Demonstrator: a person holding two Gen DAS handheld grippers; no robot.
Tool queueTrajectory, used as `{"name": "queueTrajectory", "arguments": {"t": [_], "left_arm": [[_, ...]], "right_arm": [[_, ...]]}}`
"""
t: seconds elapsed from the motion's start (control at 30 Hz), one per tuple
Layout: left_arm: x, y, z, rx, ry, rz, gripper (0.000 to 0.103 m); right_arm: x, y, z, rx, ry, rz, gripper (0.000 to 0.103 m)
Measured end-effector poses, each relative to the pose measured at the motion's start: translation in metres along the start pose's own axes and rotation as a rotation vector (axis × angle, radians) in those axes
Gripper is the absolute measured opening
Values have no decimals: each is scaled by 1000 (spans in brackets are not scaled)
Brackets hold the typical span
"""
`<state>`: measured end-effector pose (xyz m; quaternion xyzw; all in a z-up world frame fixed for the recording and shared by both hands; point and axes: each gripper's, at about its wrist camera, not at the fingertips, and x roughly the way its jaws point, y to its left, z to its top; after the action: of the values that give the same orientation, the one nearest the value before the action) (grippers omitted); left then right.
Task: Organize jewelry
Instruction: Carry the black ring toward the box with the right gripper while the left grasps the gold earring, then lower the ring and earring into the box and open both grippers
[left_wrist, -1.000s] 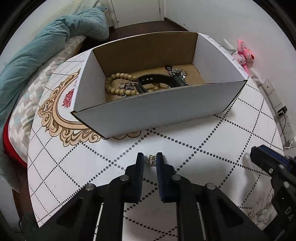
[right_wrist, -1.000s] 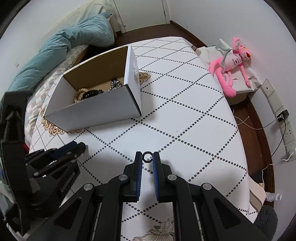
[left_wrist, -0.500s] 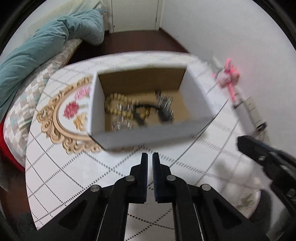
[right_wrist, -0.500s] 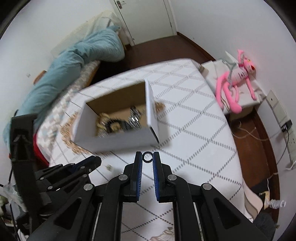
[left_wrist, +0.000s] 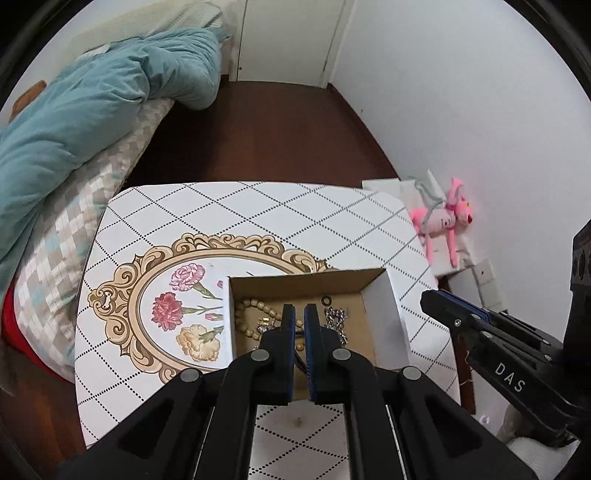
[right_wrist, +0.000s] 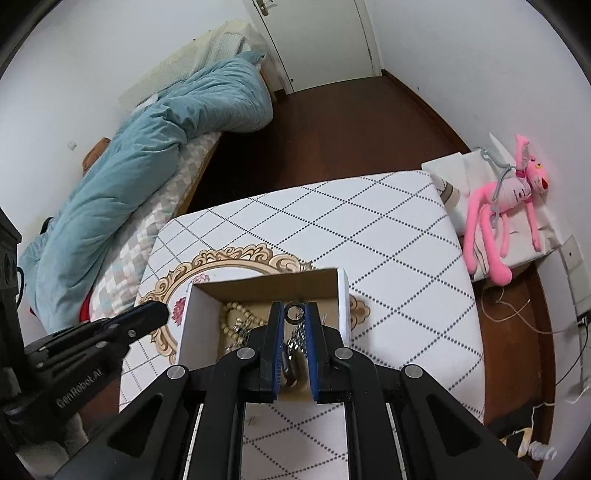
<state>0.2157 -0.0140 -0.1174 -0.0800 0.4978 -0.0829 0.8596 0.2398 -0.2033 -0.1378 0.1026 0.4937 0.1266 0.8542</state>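
Observation:
An open cardboard box (left_wrist: 389, 314) (right_wrist: 343, 295) stands on the patterned table. It holds a beaded bracelet (left_wrist: 255, 306) (right_wrist: 231, 314), a silver chain (left_wrist: 336, 317) and a small dark ring (left_wrist: 325, 301). My left gripper (left_wrist: 299, 310) hovers over the box with its jaws nearly together and nothing visible between them. My right gripper (right_wrist: 294, 312) is shut on a small black ring (right_wrist: 294, 308) and holds it above the box interior.
The table (left_wrist: 258, 210) has a gold floral frame print (left_wrist: 155, 280). A bed with a teal quilt (right_wrist: 147, 155) lies to the left. A pink plush toy (right_wrist: 506, 206) sits on a white stand at the right.
Both grippers rose and moved forward over the box. The left gripper's small gold-beaded piece is no longer between its jaws, which have closed further. The right gripper still holds the ring.

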Motion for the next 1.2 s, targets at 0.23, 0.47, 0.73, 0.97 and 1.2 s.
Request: {"name": "queueTrajectory", "arguments": {"t": [0.23, 0.47, 0.73, 0.97, 1.2], "left_arm": [[-13, 5, -67, -28, 19, 67, 54], [26, -7, -126, 14, 82, 108, 60], [68, -23, -141, 85, 85, 178, 51], [77, -32, -143, 142, 69, 188, 5], [50, -36, -133, 129, 54, 110, 5]], "right_arm": [[-22, -6, -47, -4, -35, 2, 12], [-8, -37, -123, 96, 37, -34, 12], [4, -64, -150, 148, 67, -83, 12], [2, -60, -145, 144, 61, -86, 12], [-15, -50, -136, 134, 35, -49, 12]]}}
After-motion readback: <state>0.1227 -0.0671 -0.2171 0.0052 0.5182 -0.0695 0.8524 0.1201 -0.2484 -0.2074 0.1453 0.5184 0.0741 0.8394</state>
